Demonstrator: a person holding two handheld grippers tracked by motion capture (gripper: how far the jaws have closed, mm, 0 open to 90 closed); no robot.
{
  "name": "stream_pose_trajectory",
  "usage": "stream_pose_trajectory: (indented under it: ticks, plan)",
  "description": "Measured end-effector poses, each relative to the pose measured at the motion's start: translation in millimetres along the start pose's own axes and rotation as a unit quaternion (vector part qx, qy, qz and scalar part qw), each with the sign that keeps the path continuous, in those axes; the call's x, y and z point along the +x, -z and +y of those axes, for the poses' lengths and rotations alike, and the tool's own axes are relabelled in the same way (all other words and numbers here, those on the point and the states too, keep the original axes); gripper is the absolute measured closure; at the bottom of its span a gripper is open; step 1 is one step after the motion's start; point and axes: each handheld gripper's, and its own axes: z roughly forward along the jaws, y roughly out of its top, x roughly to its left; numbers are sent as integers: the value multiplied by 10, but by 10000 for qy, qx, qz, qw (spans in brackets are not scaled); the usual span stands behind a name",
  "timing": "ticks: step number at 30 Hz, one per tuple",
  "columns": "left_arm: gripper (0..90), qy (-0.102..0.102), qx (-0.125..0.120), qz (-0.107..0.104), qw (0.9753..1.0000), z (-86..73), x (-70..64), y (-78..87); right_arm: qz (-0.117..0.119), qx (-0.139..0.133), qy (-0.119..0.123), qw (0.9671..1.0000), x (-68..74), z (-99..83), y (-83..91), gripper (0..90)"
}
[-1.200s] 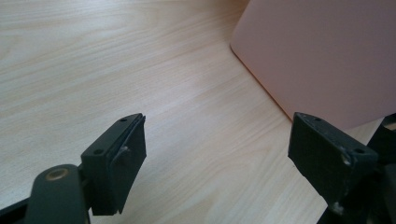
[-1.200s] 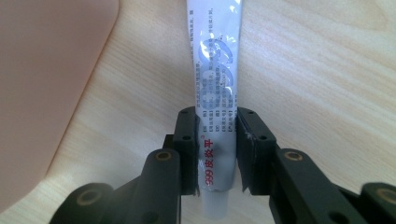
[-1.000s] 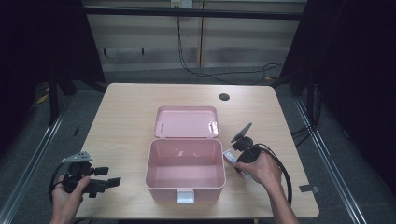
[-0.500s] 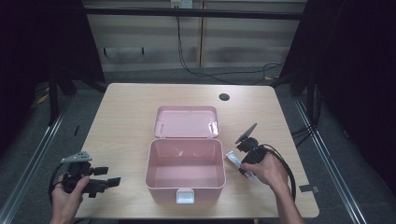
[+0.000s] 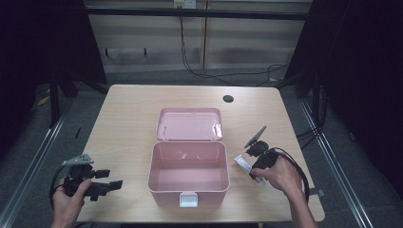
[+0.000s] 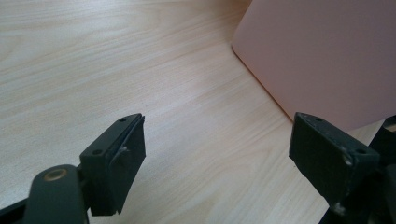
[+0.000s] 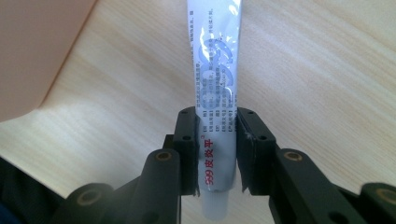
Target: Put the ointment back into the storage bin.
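Right gripper view: right tool [image 7: 216, 150] clamped on white printed ointment tube [image 7: 216, 93], just right of open pink plastic box [image 5: 188, 164], near worktop's [image 5: 128, 123] right edge. Left tool [image 6: 224, 163] wide open, holding nothing.

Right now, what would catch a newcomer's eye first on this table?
The open pink box in the middle of the wooden table, its lid laid back behind it. Just right of it, the right gripper is shut on a white ointment tube. The left gripper waits open near the table's front left corner.
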Motion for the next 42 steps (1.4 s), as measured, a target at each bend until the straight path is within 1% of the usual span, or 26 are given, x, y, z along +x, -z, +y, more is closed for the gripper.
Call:
stream_pose_trajectory:
  ticks: [3, 8, 10, 15, 18, 22, 27, 29, 33, 34, 37, 40, 41, 42]
  plan:
    - [185, -7, -10, -9, 10000, -1, 1, 2, 33, -40, 39, 10000, 7, -26, 50, 720]
    - [185, -5, -10, -8, 10000, -1, -1, 3, 44, -18, 113, 9999, -4, -66, 114, 720]
    - [185, 6, -13, -12, 10000, 0, 0, 2, 17, 49, 242, 9997, -3, -80, 139, 719]
    - [186, 4, -6, -1, 10000, 2, 2, 0, 64, 22, 258, 9996, -21, -118, 192, 719]
    - [185, 4, -7, -2, 10000, 2, 2, 1, 82, 0, 317, 9995, -30, -136, 234, 719]
    - [185, -5, -4, -1, 10000, 3, 4, 0, 107, 8, 478, 9988, -17, -158, 264, 718]
    - [186, -5, -8, 4, 10000, 2, 5, 2, 84, 27, 565, 9984, -28, -175, 287, 719]
    - [186, 4, -8, 5, 10000, 2, 4, 1, 120, 30, 560, 9984, -29, -183, 306, 719]
    - [185, 1, -3, 7, 10000, 3, 5, 1, 122, 52, 685, 9976, -28, -200, 349, 718]
    - [186, 4, -4, 1, 10000, 3, 5, 0, 108, 17, 790, 9968, -24, -206, 357, 718]
    - [185, 5, -2, 6, 10000, 3, 6, 1, 187, 3, 871, 9960, -25, -218, 380, 718]
    - [185, 3, -2, 5, 10000, 3, 6, 1, 197, -15, 984, 9950, -23, -222, 402, 718]
    - [185, 3, -2, 5, 10000, 3, 6, 1, 197, -15, 984, 9950, -23, -222, 402, 718]
    - [185, 6, -2, 10, 10000, 3, 6, 1, 199, -11, 1015, 9946, -16, -223, 433, 718]
